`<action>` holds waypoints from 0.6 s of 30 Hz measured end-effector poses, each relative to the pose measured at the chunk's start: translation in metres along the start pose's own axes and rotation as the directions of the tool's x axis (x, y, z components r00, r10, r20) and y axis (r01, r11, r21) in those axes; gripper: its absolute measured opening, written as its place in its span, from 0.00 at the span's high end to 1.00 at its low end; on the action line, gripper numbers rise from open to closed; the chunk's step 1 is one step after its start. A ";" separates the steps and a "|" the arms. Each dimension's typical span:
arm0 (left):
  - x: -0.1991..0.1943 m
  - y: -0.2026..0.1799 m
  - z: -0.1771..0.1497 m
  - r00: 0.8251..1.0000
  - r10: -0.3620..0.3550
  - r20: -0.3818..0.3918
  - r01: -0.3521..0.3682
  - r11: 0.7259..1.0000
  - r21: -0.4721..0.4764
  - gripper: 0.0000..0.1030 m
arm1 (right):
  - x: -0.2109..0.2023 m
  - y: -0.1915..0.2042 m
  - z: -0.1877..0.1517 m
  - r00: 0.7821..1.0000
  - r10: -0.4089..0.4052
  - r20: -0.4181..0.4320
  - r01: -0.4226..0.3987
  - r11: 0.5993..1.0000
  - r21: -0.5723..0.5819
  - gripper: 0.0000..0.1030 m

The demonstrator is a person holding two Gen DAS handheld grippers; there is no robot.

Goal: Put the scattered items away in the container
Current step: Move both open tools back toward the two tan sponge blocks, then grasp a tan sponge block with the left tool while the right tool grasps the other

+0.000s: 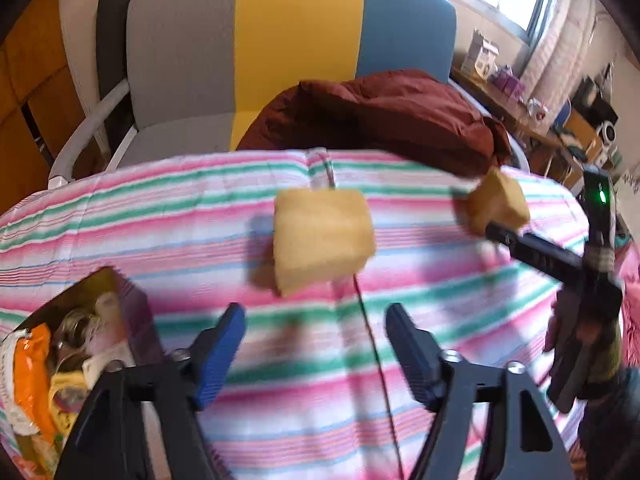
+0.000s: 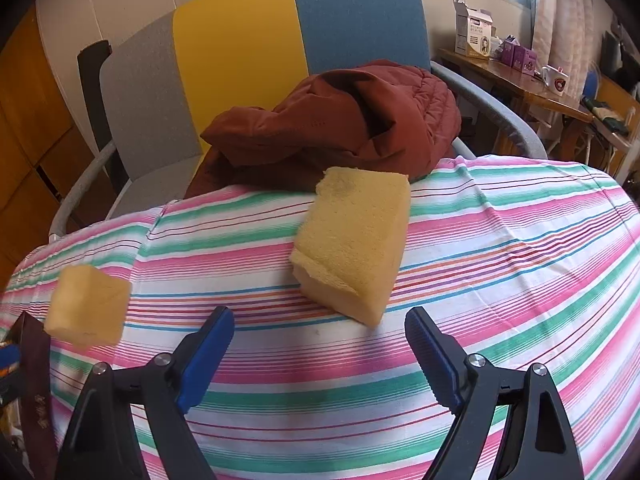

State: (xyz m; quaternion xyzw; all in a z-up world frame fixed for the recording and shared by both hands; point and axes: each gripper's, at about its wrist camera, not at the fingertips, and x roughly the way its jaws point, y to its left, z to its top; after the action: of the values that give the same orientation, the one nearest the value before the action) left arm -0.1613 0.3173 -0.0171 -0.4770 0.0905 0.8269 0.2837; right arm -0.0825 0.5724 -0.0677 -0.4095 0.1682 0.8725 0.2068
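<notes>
Left wrist view: left tongs [image 1: 314, 322] are held released below a centred sponge [image 1: 323, 240]. Right tongs [image 2: 320, 326] are spread wide below another sponge [image 2: 354, 244] on the striped tabletop [image 2: 500, 248].

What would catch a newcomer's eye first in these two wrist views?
Two yellow sponges on the pink-and-green striped cloth: one sponge lies ahead of the open left claw, the other sponge ahead of the open right claw. Behind them a maroon jacket is heaped on a grey, yellow and blue chair.
</notes>
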 end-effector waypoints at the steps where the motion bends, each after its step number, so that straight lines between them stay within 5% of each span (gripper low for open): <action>1: 0.004 0.000 0.004 1.000 -0.007 0.004 0.007 1.000 -0.011 0.21 | 0.000 0.001 0.000 1.000 -0.002 0.002 0.002 1.000 -0.006 0.14; 18: 0.056 -0.010 0.031 0.999 0.045 0.011 -0.045 0.998 0.045 0.13 | 0.002 0.006 0.000 1.000 0.000 0.010 0.000 0.999 -0.035 0.14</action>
State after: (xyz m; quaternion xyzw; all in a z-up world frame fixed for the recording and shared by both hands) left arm -0.2001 0.3600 -0.0462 -0.4641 0.1183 0.8332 0.2763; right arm -0.0864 0.5672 -0.0685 -0.4087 0.1522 0.8773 0.2004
